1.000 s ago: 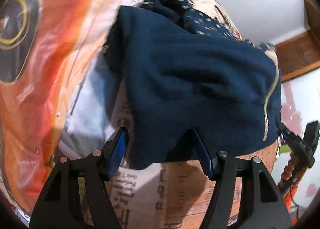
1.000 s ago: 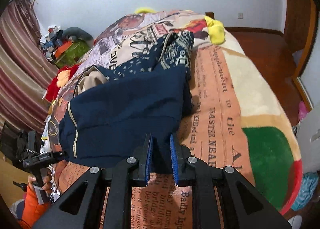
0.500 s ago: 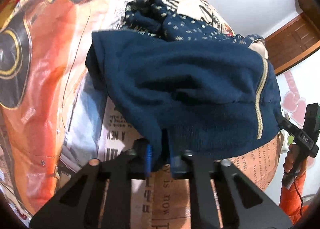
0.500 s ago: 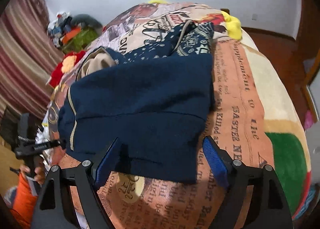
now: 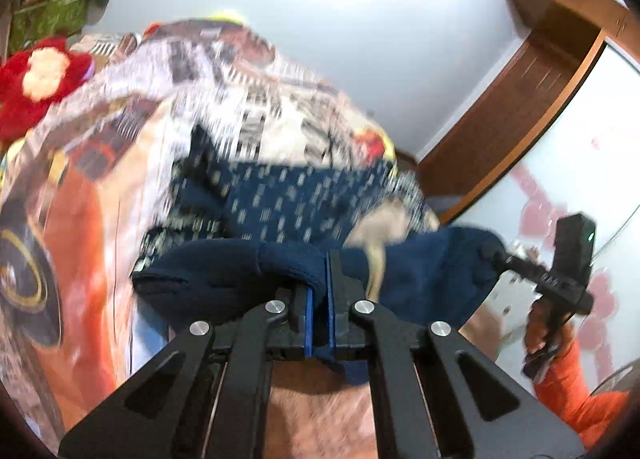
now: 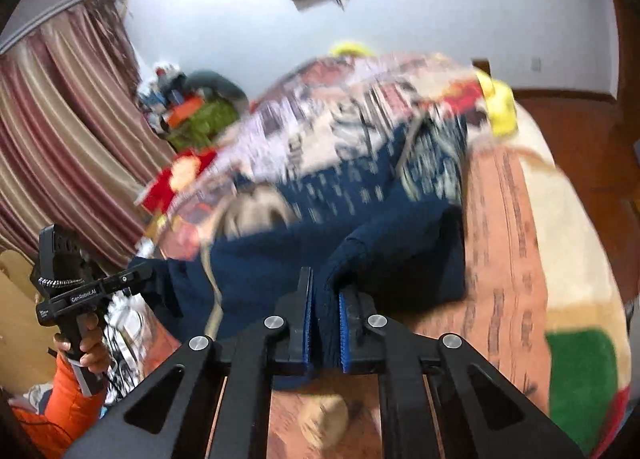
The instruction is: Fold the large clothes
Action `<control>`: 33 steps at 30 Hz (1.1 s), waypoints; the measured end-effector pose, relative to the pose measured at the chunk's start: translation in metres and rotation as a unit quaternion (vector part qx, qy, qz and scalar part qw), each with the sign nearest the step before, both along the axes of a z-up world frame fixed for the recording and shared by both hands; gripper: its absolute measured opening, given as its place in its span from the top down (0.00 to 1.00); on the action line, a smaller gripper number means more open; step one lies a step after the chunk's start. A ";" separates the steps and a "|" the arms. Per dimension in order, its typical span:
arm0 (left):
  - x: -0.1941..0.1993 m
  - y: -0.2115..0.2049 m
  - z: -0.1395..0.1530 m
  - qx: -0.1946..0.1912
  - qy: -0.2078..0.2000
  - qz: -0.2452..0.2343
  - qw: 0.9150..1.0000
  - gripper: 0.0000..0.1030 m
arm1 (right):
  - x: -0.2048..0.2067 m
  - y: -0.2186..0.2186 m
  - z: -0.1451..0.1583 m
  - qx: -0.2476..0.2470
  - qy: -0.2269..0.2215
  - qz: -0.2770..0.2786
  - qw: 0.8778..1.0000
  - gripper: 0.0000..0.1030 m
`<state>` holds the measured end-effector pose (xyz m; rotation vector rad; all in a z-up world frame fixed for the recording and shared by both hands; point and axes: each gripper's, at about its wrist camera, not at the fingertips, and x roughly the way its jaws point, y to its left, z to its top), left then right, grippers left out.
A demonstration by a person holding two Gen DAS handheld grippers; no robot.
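A navy garment (image 5: 224, 271) with a pale stripe lies on the printed bed blanket (image 5: 92, 219), its near edge lifted. My left gripper (image 5: 318, 279) is shut on that edge, with fabric bunched between the blue pads. In the right wrist view the same navy garment (image 6: 272, 259) is folded up into my right gripper (image 6: 326, 287), whose jaws are closing and whose pads press on the cloth. Behind it lies a dark blue patterned cloth (image 6: 360, 183), also seen as the patterned cloth (image 5: 280, 203) in the left wrist view. Both views are blurred.
A hand in an orange sleeve (image 5: 560, 343) holds the other gripper's handle at the bed's side. A red plush (image 5: 36, 75) and a yellow plush (image 6: 500, 107) sit on the bed. Striped curtain (image 6: 60, 119), clutter pile (image 6: 192, 107) and wooden door frame (image 5: 520, 111) surround it.
The left gripper closed on the garment's near edge and rose with it. The right gripper opened wide, then closed on the edge. Both views tipped up towards the wall.
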<state>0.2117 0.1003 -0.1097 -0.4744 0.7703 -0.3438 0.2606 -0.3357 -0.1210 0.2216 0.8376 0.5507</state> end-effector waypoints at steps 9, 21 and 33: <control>0.067 0.042 0.001 -0.037 0.022 0.062 0.997 0.96 | 0.068 0.009 0.034 -0.006 -0.058 -0.040 0.997 0.93; 0.140 0.036 -0.104 0.118 0.150 0.092 0.977 0.96 | 0.102 -0.018 0.012 -0.004 0.015 -0.055 0.998 0.92; 0.063 0.022 -0.044 0.207 0.088 0.058 0.973 0.34 | 0.055 -0.042 -0.033 -0.073 0.097 -0.020 0.992 0.92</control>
